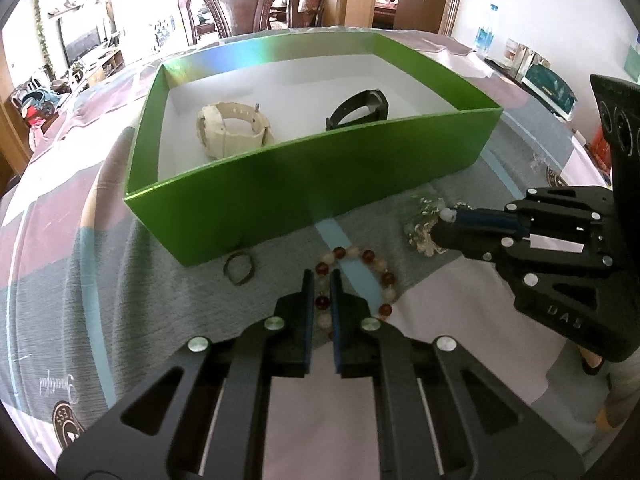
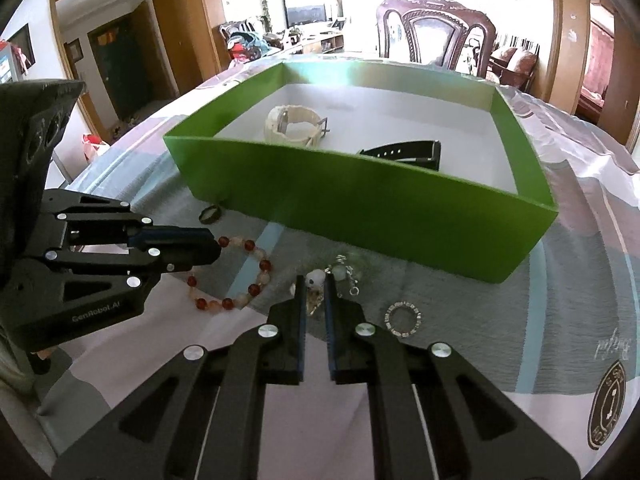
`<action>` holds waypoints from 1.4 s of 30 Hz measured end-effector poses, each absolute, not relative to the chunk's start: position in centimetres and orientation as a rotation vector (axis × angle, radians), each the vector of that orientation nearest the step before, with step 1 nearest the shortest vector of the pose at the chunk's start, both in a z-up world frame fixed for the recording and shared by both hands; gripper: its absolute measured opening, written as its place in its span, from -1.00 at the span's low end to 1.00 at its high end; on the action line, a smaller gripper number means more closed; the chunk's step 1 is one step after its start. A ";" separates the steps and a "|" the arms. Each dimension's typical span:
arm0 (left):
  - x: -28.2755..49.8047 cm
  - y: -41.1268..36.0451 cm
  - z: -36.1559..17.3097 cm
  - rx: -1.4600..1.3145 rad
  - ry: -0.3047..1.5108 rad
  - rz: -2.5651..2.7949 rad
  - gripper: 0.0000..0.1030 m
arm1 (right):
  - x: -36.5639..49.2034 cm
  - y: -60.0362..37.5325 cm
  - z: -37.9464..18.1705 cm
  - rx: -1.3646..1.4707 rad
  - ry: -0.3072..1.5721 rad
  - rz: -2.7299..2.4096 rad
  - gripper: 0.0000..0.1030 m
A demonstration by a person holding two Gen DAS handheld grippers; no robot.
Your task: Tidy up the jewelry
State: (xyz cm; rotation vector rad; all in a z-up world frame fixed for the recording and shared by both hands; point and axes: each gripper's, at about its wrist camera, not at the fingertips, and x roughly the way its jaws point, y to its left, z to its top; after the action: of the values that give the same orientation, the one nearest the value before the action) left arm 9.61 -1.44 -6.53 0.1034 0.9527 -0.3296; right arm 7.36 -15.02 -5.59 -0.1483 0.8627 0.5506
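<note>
A bracelet of red and pale beads (image 1: 368, 257) (image 2: 262, 266) lies on the cloth in front of the green box (image 1: 320, 176) (image 2: 360, 208). My left gripper (image 1: 322, 280) (image 2: 218, 246) is shut on its near side, with beads pinched between the pads. To the right, a silver charm chain (image 1: 424, 220) (image 2: 345, 273) with a white bead lies bunched up. My right gripper (image 2: 314, 282) (image 1: 444, 220) is shut on it at the white bead. Inside the box are a cream watch (image 1: 232, 128) (image 2: 292, 124) and a black watch (image 1: 360, 110) (image 2: 404, 152).
A dark ring (image 1: 239, 268) (image 2: 210, 214) lies by the box's near wall. A stone-set silver ring (image 2: 404, 318) lies right of the right gripper. The patterned tablecloth (image 1: 80, 240) covers the table, with a carved wooden chair (image 1: 244, 0) behind it and bottles and boxes (image 1: 548, 88) at the far right.
</note>
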 end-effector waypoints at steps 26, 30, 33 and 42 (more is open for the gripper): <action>9.9 -1.6 -7.2 0.111 0.978 -0.327 -0.84 | 9.4 -14.6 -7.2 -0.135 0.900 0.511 0.00; 9.9 -1.7 -7.2 0.114 0.977 -0.328 -0.84 | 9.1 -14.6 -7.1 -0.142 0.909 0.508 -0.15; 9.8 -1.7 -7.1 0.113 0.973 -0.330 -0.86 | 8.6 -14.4 -6.9 -0.165 0.903 0.508 -0.17; 9.7 -1.8 -7.0 0.114 0.967 -0.334 -0.99 | 9.0 -15.3 -6.8 -0.153 0.925 0.479 -0.91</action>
State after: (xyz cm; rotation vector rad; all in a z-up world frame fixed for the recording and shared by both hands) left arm 9.72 -1.80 -7.03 0.1143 0.9673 -0.3339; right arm 9.03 -15.32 -6.77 -0.1533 0.9247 0.4795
